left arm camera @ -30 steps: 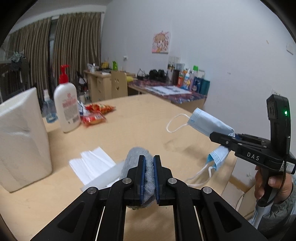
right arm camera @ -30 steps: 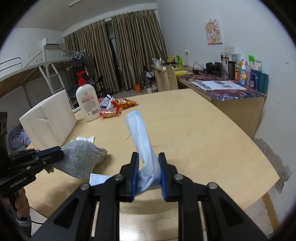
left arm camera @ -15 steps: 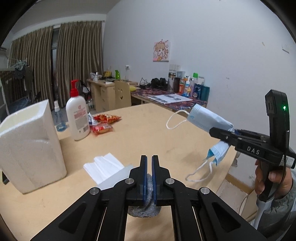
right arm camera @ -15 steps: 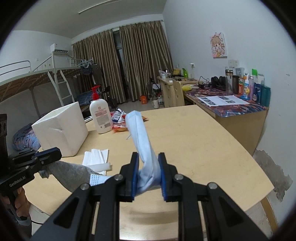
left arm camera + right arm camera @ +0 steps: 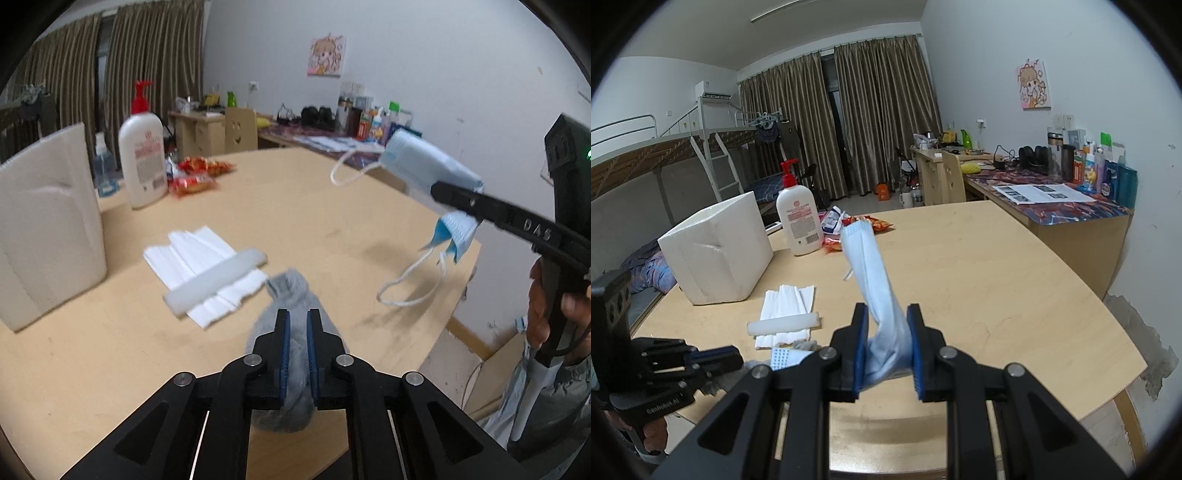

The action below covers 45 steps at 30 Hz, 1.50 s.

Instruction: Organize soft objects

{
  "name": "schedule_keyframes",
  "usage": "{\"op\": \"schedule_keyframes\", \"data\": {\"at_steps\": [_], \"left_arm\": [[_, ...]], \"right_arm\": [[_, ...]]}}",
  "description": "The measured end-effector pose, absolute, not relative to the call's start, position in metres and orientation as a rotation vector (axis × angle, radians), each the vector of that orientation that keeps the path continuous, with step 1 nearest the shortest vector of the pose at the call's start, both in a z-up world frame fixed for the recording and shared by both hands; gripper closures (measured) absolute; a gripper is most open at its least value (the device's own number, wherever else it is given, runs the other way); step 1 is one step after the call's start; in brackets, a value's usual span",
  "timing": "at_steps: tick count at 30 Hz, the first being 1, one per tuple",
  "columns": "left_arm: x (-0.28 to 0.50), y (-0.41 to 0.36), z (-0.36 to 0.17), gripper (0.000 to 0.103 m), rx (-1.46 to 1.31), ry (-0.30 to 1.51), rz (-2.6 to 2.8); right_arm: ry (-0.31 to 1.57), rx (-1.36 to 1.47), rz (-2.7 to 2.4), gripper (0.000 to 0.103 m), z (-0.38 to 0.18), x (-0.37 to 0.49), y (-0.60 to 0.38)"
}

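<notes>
The gray sock (image 5: 295,354) is squeezed in the left gripper (image 5: 297,354) above the near table (image 5: 332,206) edge. The right gripper (image 5: 886,347) pinches a blue mask (image 5: 875,273).

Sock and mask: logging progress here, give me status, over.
Left gripper shut on grey sock, held off table. Right gripper shut on blue face mask, also aloft. Nothing blocking.
</notes>
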<state>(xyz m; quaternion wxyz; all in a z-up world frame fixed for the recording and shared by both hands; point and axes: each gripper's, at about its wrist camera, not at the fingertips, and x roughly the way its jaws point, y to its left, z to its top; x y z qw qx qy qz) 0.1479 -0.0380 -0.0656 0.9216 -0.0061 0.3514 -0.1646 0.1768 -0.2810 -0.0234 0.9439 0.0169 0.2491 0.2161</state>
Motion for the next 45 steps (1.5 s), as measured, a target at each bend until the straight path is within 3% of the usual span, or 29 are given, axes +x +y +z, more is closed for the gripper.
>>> {"op": "schedule_keyframes", "data": {"at_steps": [9,20,22,23,24,28,37,45], "left_arm": [[0.159,-0.054,-0.088,0.092,0.038,0.805,-0.32],[0.157,-0.06,-0.088,0.091,0.095,0.76,-0.269],[0.154,-0.062,-0.087,0.068,0.113,0.736,-0.268],[0.152,-0.062,-0.086,0.05,0.115,0.72,-0.269],[0.148,-0.061,-0.083,0.038,0.11,0.686,-0.271],[0.145,-0.059,-0.078,0.028,0.082,0.665,-0.299],[0.157,-0.064,-0.091,0.028,0.071,0.758,-0.315],[0.161,-0.067,-0.098,0.076,0.106,0.795,-0.307]], "right_arm": [[0.521,0.041,0.432,0.078,-0.027,0.177,-0.285],[0.53,0.052,0.425,0.078,-0.031,0.175,-0.291],[0.529,0.052,0.425,0.078,-0.031,0.175,-0.29],[0.529,0.052,0.426,0.078,-0.031,0.175,-0.29],[0.529,0.052,0.426,0.078,-0.031,0.175,-0.29],[0.531,0.045,0.43,0.078,-0.031,0.175,-0.29],[0.523,0.044,0.433,0.078,-0.029,0.172,-0.289],[0.524,0.047,0.436,0.078,-0.029,0.172,-0.29]]}}
